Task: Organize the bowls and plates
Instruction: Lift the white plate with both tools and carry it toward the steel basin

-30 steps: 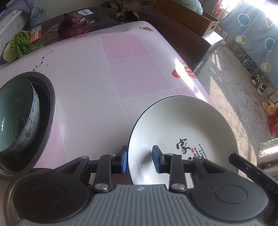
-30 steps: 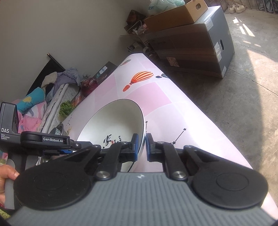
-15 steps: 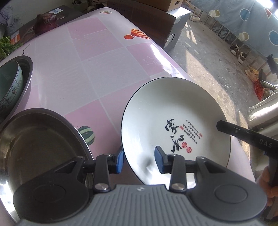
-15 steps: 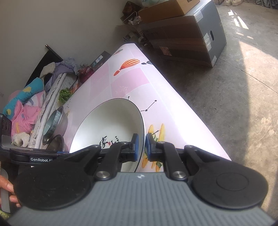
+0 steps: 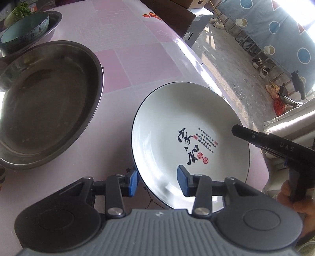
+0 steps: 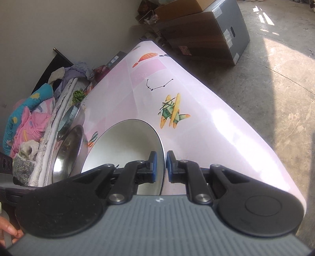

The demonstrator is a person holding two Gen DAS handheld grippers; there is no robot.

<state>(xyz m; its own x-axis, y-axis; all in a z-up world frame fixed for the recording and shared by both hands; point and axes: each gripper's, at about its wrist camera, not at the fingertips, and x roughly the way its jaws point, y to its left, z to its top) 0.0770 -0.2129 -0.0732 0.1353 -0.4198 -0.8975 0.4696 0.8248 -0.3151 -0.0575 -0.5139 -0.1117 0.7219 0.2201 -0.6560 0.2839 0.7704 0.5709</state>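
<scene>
Left wrist view: at lower centre, left gripper point(image 5: 157, 181) spread wide, blue pads either side of the near rim of the plate point(image 5: 189, 137) without pinching it, one pad outside the rim, the other over the white inside. Plate at centre right of the frame, white with a dark rim and black and red calligraphy, tilted over the pink table point(image 5: 137, 49). At right edge, right gripper point(image 5: 263, 140) reaching in black over the plate's far rim, contact point hidden. Filling the left half, an empty steel basin point(image 5: 47, 102) resting on the table. At upper left, a pale blue bowl point(image 5: 25, 29) sitting inside a second steel basin point(image 5: 54, 18). Right wrist view: at lower centre, right gripper point(image 6: 159, 167) narrowed to a thin gap and clamped on the plate point(image 6: 126, 149) rim, seen edge-on between the blue pads. Plate at centre, above the table point(image 6: 206, 128) near the printed aeroplane. At left centre, steel basin point(image 6: 69, 151), and higher up the bowl point(image 6: 68, 118) in its basin point(image 6: 79, 116). At top, cardboard boxes point(image 6: 200, 33) on the floor.
</scene>
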